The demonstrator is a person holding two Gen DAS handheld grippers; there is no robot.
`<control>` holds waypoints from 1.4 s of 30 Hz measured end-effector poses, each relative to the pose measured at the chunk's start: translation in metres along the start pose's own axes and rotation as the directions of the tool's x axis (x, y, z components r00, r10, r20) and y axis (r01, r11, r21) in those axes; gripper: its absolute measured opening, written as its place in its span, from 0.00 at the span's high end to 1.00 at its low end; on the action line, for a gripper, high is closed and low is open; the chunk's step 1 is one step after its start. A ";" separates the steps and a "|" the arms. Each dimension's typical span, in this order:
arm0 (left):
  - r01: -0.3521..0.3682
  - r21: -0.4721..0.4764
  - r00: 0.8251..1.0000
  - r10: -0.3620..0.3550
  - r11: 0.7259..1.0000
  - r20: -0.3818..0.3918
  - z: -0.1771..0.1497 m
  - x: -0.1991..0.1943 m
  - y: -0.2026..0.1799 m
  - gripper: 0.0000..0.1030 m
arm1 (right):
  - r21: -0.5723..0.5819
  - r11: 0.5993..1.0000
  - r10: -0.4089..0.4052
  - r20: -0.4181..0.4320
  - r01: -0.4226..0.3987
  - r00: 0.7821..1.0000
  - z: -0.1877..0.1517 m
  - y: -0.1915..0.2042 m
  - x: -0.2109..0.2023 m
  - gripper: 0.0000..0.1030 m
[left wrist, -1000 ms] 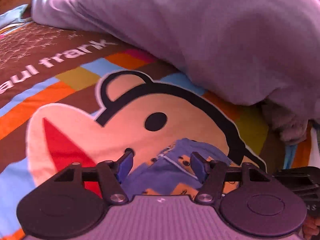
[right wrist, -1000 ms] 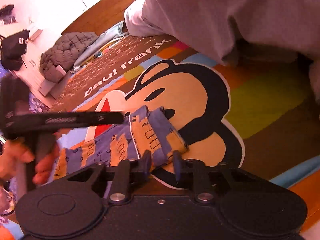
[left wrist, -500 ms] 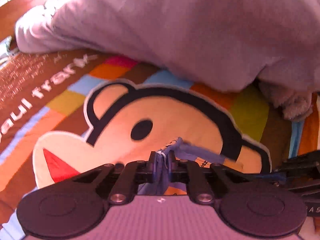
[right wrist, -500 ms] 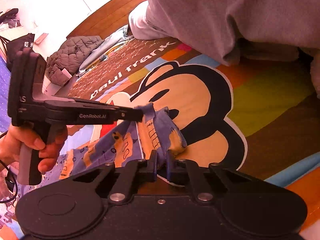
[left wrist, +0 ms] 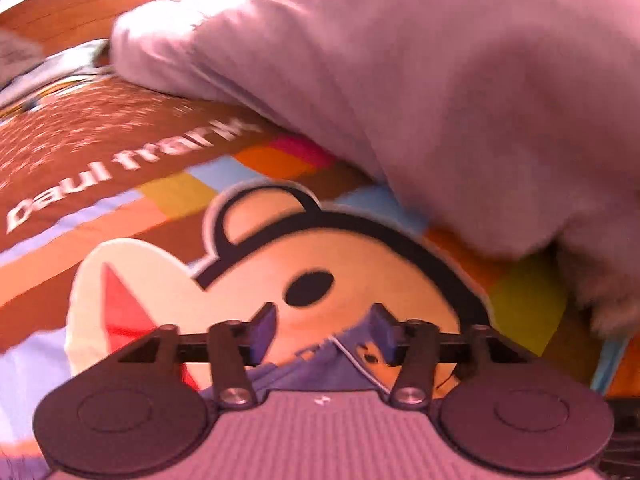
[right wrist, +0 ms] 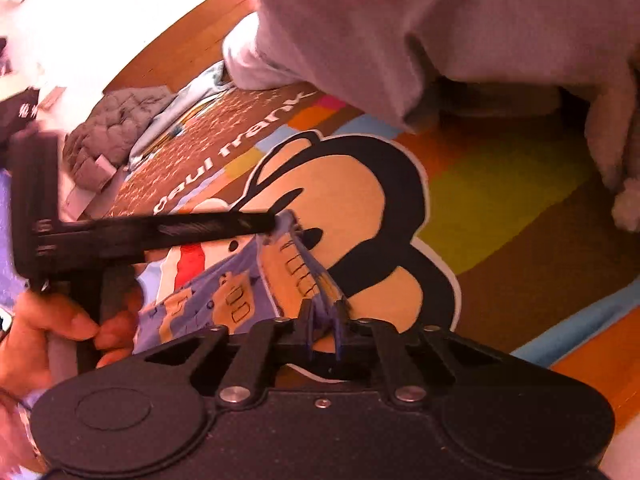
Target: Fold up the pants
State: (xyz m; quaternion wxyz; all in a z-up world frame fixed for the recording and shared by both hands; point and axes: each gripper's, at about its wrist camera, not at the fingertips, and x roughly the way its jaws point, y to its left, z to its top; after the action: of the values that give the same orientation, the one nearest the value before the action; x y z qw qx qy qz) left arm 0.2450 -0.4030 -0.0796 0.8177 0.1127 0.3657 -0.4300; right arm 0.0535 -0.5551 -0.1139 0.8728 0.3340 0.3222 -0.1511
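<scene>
The blue pants (right wrist: 240,284) with tan cartoon print lie bunched on the monkey-print bedspread (right wrist: 360,200). My right gripper (right wrist: 324,320) has a narrow gap, its jaws are opening, and a raised fold of the pants is pinched between its pads. In its own view my left gripper (left wrist: 322,322) stands wide and its jaws are opening. The pants (left wrist: 332,364) sit low beneath it and only brush its right finger (left wrist: 380,328). From the right wrist view, my left gripper (right wrist: 274,220) hovers at the fold's far tip, with a person's hand (right wrist: 52,332) on its handle.
A big pale lilac blanket (left wrist: 440,80) is heaped across the far side of the bed. A grey quilted jacket (right wrist: 108,128) and light blue cloth (right wrist: 188,108) lie at the bed's far left edge, beside wooden floor (right wrist: 180,44).
The left gripper opened, shut on the pants' edge, then opened wide again and let the cloth drop. The right gripper closed tighter on its fold and keeps it.
</scene>
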 end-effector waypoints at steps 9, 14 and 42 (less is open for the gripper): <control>-0.052 -0.227 0.998 0.047 0.972 -0.031 -0.082 -0.101 0.072 0.30 | -0.134 0.973 0.195 0.030 -0.189 0.980 -0.003 0.017 -0.011 0.77; -0.297 -0.161 0.944 0.264 0.941 -0.200 -0.134 -0.129 0.119 0.33 | -0.097 0.989 0.099 -0.102 -0.109 0.990 -0.003 0.020 0.013 0.86; -0.383 0.015 0.859 0.362 0.924 -0.361 -0.083 -0.128 0.283 0.96 | -0.146 0.868 0.403 -0.350 -0.475 0.845 -0.062 0.172 0.098 0.34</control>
State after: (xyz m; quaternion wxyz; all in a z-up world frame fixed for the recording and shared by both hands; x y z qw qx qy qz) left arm 0.3793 -0.1105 -0.0863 0.8080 0.2338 0.4916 -0.2254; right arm 0.1805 -0.3916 -0.1305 0.8551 0.3167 0.3838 0.1456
